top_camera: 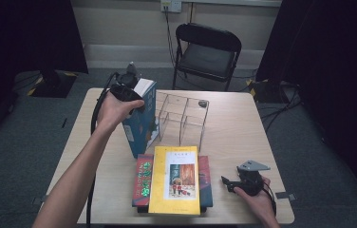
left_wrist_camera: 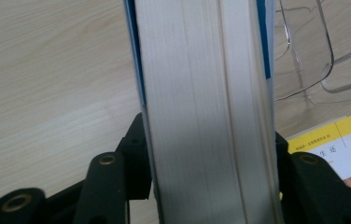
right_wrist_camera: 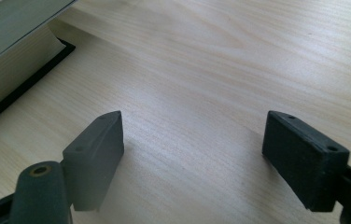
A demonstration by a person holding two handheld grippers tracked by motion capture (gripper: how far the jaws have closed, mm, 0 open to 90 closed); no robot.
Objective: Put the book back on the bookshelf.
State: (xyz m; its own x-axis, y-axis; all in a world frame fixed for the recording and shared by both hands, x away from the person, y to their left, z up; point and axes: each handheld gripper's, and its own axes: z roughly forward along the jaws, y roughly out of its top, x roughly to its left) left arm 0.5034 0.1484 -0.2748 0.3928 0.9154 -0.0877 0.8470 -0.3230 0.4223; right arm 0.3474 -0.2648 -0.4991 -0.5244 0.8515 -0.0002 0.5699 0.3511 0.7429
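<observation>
High view: the wooden table (top_camera: 233, 128) carries everything. Taking the clear acrylic rack (top_camera: 182, 115) at its middle as my landmark, the blue book (top_camera: 141, 124) stands upright just beside the rack's left side, and my left gripper (top_camera: 125, 90) clamps its top edge, page block squeezed between both jaws. On the rack's near side lies a flat stack topped by a yellow book (top_camera: 175, 179). My right gripper (right_wrist_camera: 192, 154) rests right of that stack, jaws wide apart, holding nothing.
</observation>
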